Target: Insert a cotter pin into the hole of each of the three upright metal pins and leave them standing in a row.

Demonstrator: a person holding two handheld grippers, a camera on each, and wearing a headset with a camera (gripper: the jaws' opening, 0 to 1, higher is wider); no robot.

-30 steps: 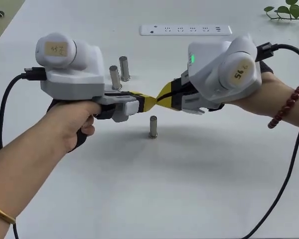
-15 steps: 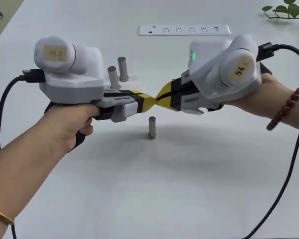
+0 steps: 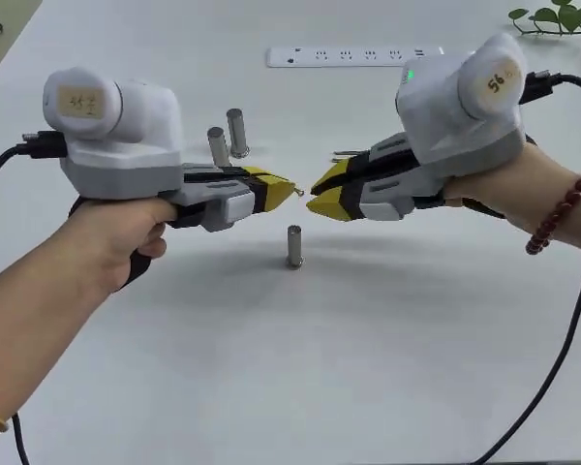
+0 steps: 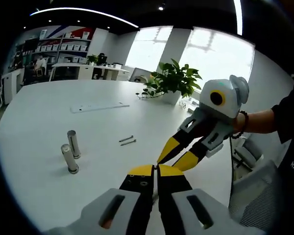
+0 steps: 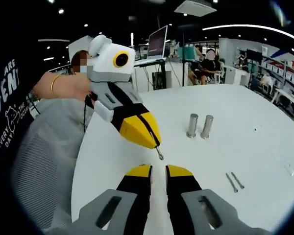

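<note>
Looks like the loading step for one pin. The left gripper (image 3: 286, 186) has its jaws pinched tight on a cotter pin (image 3: 298, 192) — only a thin bit pokes out past the yellow tips, clearest in the right gripper view. The right gripper (image 3: 320, 194) sits just across from it, tips near but apart, jaws parted a little and holding nothing. Both hover over the white table (image 3: 387, 339). The nearest metal pin (image 3: 294, 246) stands upright just below them, and the two other metal pins (image 3: 218, 147) stand side by side further back. Two spare cotter pins (image 4: 128, 141) lie flat beyond. Whether any hole is already filled is too small to tell. Next move is probably lowering the left gripper to the nearest metal pin and lining the cotter pin's tip up with its hole — fiddly, so the right gripper may need to steady that post.
</note>
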